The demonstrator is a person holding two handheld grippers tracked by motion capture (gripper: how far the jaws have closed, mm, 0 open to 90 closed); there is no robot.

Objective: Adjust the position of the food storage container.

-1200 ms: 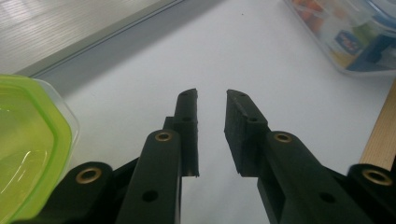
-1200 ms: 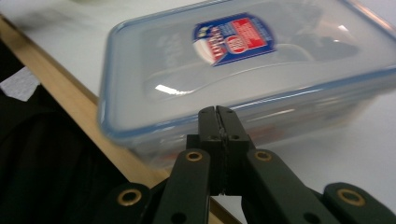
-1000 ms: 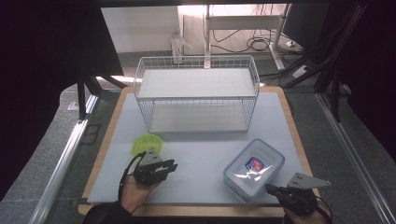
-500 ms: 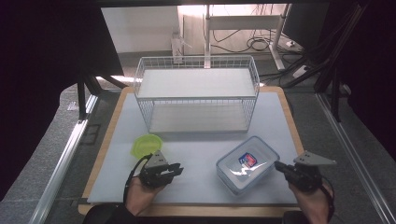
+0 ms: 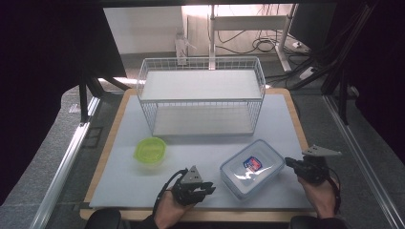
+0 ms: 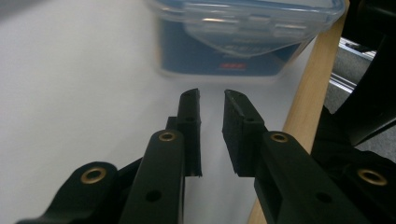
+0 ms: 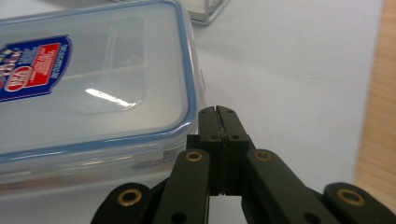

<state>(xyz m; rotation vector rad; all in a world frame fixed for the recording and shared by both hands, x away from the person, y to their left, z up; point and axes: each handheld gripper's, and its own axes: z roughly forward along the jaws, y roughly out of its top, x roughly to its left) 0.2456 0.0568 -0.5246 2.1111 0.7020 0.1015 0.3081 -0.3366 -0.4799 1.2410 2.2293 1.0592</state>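
A clear plastic box with a blue-rimmed lid and a red and blue label lies on the white mat at the front right. My left gripper is low on the mat just left of the box, pointing at its side. Its jaws stand a little apart with nothing between them. My right gripper is at the box's right end. Its jaws are pressed together and empty, with their tips right beside the lid's rim.
A white wire basket shelf stands across the back of the mat. A small green lidded bowl sits at the front left. The board's wooden edge runs close to both grippers.
My left gripper has slid right toward the box. My right gripper has moved forward from the front edge to the box's right end, and the box has shifted slightly left.
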